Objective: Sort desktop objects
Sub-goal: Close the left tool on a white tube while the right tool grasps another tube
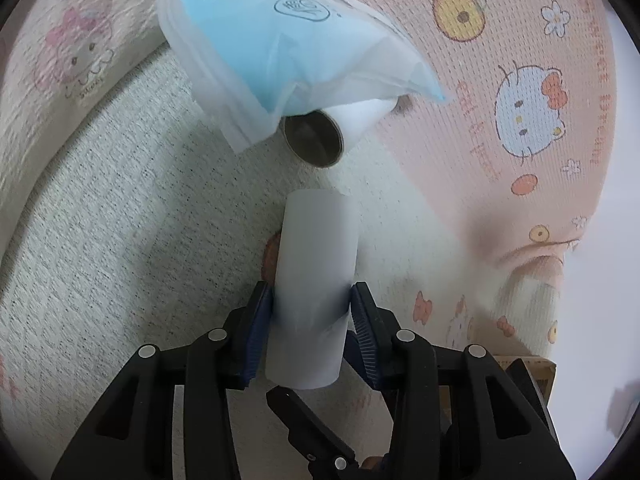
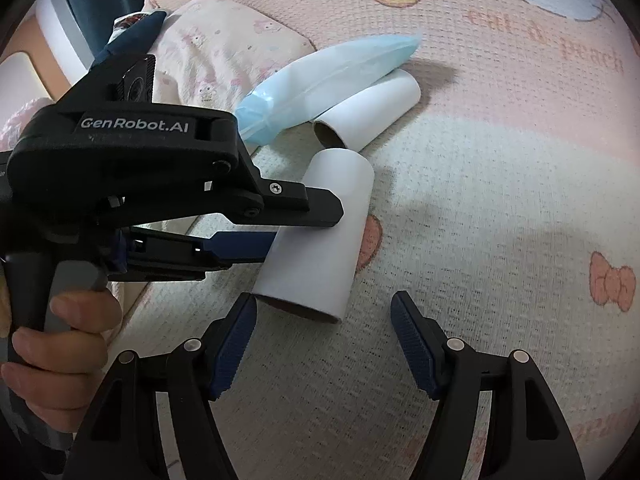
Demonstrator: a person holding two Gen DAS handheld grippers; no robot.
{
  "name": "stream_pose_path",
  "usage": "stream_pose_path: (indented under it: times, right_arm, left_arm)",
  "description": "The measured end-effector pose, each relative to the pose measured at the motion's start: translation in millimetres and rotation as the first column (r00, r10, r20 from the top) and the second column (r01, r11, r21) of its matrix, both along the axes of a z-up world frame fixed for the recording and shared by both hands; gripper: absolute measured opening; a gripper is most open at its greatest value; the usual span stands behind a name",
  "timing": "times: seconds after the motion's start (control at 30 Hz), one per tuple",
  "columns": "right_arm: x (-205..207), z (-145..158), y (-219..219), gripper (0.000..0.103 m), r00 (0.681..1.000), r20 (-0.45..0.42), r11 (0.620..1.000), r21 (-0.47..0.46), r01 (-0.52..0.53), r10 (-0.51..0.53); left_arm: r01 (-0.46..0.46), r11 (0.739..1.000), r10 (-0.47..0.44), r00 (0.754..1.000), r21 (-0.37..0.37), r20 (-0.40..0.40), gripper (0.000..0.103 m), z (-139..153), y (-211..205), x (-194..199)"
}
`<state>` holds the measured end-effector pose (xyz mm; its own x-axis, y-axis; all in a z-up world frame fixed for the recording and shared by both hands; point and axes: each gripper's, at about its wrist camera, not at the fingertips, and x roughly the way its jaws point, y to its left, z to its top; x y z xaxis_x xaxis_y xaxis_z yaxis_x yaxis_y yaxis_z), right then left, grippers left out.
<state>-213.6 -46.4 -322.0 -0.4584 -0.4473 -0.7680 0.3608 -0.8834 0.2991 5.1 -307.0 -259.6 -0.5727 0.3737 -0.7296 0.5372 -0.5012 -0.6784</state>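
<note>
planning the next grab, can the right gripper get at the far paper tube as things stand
Probably yes: the right gripper is open and empty, and the far paper tube has its right side bare, though the blue packet overlaps its left edge.

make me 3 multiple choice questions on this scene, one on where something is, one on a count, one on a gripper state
1. Where does the blue and white packet lie?
A. partly on the far white tube
B. inside a drawer
C. between the right gripper's fingers

2. How many white tubes are in view?
A. one
B. two
C. four

3. What is the left gripper doing?
A. hanging open over bare cloth
B. shut on the near white tube
C. shut on the packet

Answers:
1 A, the packet overlaps the far tube's top on the patterned cloth.
2 B, one tube lies by the packet and one sits in the jaws.
3 B, both blue pads press the tube's sides, while the right gripper stands open and holds nothing.
</note>
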Motion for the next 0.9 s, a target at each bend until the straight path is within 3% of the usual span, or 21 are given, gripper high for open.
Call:
stream_pose_path:
  times: [0.13,0.27,0.53,0.63,0.9]
  right_arm:
    - [1,1,1,0.068,1.0,0.018,1.0,-0.002,0.002,-0.002]
    - [2,8,10,0.068,0.999,0.018,0.998,-0.06,0.033,-0.032]
    - [2,0,14,0.067,0.997,0.043,0.997,-0.042,0.072,-0.07]
    - [3,2,9,0.049,0.998,0.043,0.998,-0.022,0.053,-0.052]
    - [11,4,0,0.047,0.997,0.055,0.999,-0.008,0.046,-0.045]
  left_arm:
    - [0.011,1.0,-0.011,1.0,0.007,0.0,0.045,-2,0,0]
    - [0.021,0.999,-0.021,1.0,0.043,0.0,0.045,-5,5,-1]
    - [0.086,0.992,-0.086,0.996,0.089,0.003,0.045,-9,19,2]
    - [0.114,0.991,-0.115,0.993,0.066,0.008,0.045,-7,24,-1]
    - [0.199,0.978,-0.201,0.979,0.07,0.034,0.05,-9,20,-18]
